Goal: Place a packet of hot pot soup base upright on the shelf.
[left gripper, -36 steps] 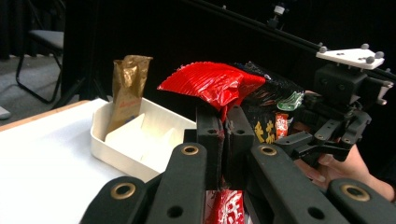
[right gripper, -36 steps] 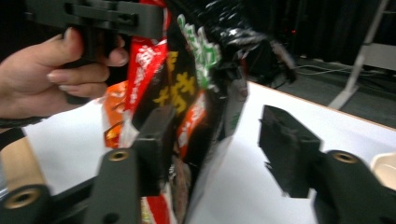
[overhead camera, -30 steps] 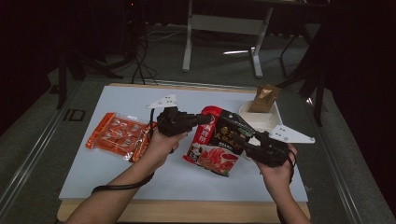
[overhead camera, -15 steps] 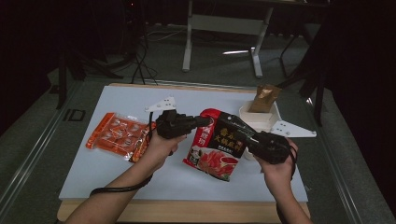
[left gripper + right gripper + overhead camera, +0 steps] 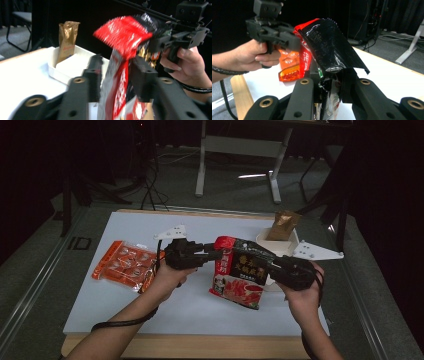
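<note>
Red-black bag (image 5: 241, 271) held up off the surface (image 5: 125, 300) btwn both hands: right claw (image 5: 329, 86) clamped on its edge to carry it, left claw (image 5: 115, 77) just been opening w/ bag between jaws, prob. releasing so right takes over.

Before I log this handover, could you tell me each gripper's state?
Left gripper: jaws just opened, red-and-black snack bag between them, unpressed.
Right gripper: shut on the bag.
</note>
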`<state>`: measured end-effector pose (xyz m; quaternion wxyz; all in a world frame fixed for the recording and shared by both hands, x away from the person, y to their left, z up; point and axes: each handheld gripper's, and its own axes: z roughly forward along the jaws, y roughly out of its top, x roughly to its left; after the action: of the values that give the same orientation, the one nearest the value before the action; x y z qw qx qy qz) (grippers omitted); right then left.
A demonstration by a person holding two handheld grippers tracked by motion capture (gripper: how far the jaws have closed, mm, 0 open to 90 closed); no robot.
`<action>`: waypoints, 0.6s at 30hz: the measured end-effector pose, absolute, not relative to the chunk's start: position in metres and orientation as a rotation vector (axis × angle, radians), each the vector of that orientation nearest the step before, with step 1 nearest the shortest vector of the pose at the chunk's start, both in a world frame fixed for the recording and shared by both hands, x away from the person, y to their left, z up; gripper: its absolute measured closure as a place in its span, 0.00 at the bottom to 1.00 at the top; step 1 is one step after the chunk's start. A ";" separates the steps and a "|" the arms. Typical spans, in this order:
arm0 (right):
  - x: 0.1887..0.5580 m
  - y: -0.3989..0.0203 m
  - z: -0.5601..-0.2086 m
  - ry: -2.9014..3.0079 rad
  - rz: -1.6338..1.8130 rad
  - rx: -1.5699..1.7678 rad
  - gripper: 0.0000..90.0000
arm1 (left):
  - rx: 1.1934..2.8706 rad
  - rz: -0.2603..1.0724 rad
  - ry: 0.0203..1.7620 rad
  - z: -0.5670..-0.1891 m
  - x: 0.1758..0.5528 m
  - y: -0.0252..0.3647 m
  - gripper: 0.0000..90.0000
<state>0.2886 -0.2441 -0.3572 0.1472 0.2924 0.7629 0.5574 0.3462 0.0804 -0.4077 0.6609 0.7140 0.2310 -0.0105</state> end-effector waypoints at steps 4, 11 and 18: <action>0.291 -0.250 -0.350 2.179 1.624 0.853 0.86 | 1.613 -0.024 0.560 -0.408 0.345 0.087 0.48; 0.294 -0.255 -0.339 2.153 1.616 0.835 0.86 | 1.638 0.028 0.615 -0.409 0.337 0.098 0.16; 0.301 -0.261 -0.330 2.121 1.608 0.837 0.86 | 1.692 0.047 0.669 -0.415 0.321 0.105 0.02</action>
<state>0.3013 -0.2615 -0.3299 0.1745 0.2954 0.7485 0.5675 0.3212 0.1046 -0.4152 0.6136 0.7340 0.2904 0.0202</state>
